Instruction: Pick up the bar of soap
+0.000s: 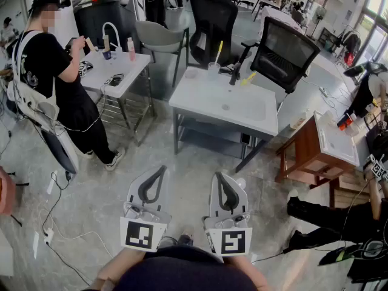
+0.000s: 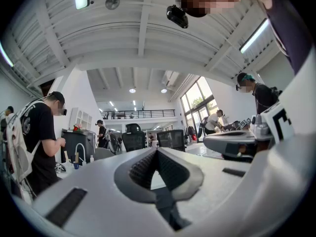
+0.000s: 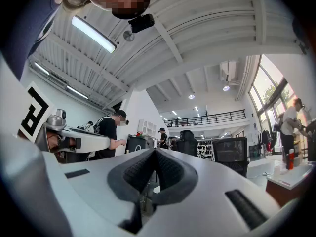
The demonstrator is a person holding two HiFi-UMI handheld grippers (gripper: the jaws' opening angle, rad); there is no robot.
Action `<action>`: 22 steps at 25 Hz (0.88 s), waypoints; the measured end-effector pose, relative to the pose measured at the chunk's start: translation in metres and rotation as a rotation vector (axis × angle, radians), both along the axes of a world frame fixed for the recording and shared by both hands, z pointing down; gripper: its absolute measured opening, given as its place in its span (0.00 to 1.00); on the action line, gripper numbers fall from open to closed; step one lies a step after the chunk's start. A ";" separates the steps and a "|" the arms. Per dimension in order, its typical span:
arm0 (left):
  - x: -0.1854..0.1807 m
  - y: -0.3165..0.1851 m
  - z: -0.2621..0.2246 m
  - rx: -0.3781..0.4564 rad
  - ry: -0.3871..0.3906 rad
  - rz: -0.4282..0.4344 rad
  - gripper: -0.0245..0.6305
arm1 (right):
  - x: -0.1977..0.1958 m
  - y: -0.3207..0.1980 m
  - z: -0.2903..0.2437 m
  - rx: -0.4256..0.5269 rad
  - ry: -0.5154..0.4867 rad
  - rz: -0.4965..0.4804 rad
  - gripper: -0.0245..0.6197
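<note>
Soap bar too small to pick out at this range, whether on the grey desk at 12 o'clock or elsewhere. Left tongs pressed fully together, ribbed pads meeting at the tips, nothing between them, touching nothing. Right tongs likewise together and empty. Both held low at 6 o'clock, side by side, aimed toward 12, over the floor, well apart from the desk.

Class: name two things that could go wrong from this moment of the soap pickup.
The left gripper and right gripper are shut, away from the grey table; arriving unopened could knock things. No bar of soap shows clearly there, so a wrong grab is possible.
</note>
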State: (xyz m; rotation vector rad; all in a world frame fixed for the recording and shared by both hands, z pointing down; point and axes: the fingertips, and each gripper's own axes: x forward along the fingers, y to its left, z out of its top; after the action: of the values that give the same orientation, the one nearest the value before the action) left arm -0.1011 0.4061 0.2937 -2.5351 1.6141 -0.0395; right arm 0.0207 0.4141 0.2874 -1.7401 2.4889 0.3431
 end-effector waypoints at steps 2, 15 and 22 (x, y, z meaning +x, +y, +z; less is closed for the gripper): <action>-0.006 0.020 -0.009 0.023 -0.002 0.001 0.04 | -0.007 0.021 -0.005 0.003 -0.009 0.008 0.06; -0.031 0.130 0.005 0.012 -0.001 0.039 0.04 | -0.040 0.130 0.008 0.003 -0.049 0.031 0.06; -0.027 0.128 0.003 0.025 0.003 0.042 0.04 | -0.044 0.121 0.006 0.002 -0.027 0.010 0.07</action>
State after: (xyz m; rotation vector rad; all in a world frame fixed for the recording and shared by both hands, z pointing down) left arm -0.1284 0.5341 0.2970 -2.5503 1.5526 -0.0115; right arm -0.0235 0.5348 0.2932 -1.7457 2.4611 0.3198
